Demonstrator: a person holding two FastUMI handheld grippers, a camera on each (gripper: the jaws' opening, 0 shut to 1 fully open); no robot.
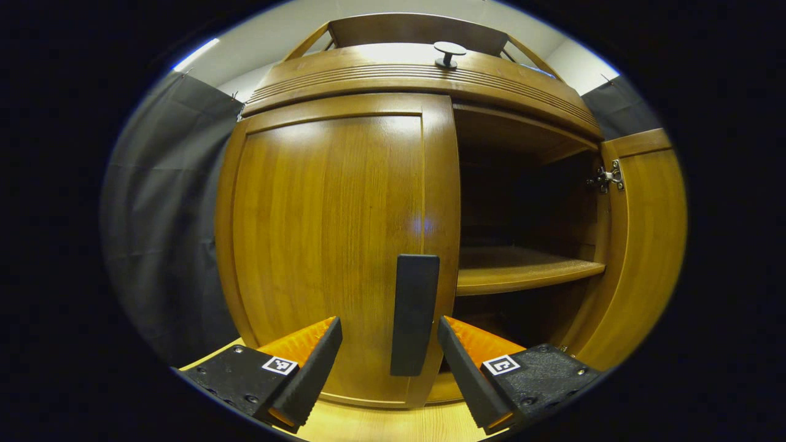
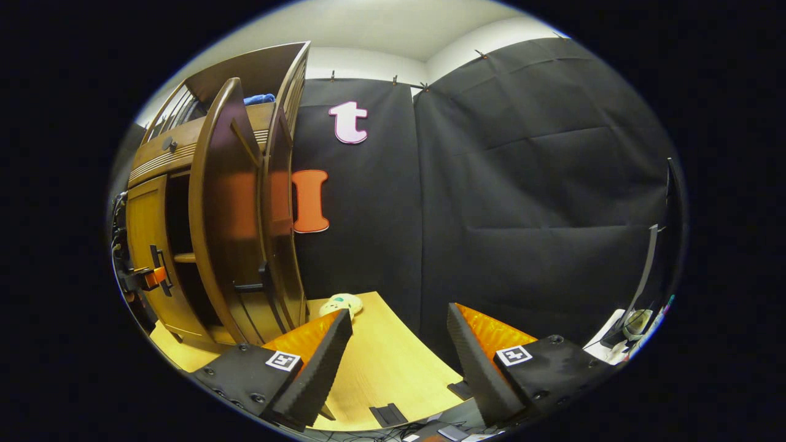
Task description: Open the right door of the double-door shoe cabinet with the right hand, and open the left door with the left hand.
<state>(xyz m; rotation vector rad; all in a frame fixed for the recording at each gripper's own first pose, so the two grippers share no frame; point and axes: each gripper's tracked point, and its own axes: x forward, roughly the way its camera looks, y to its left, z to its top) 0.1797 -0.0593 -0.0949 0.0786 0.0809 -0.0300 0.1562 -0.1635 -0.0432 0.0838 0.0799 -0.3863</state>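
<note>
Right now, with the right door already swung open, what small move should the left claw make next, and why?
Probably ease the left claw forward and close it on the dark handle. The left door looks shut, the handle stands upright between the open fingers, and neither finger seems to touch it. The right door stands open, showing the shelf.

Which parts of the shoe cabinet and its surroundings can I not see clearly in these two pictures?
- Lower compartment, left gripper view: too dark to tell its contents.
- Left door bottom edge, left gripper view: hidden by left gripper.
- Small pale object on the table, right gripper view: partly behind right gripper, too small to identify.
</note>
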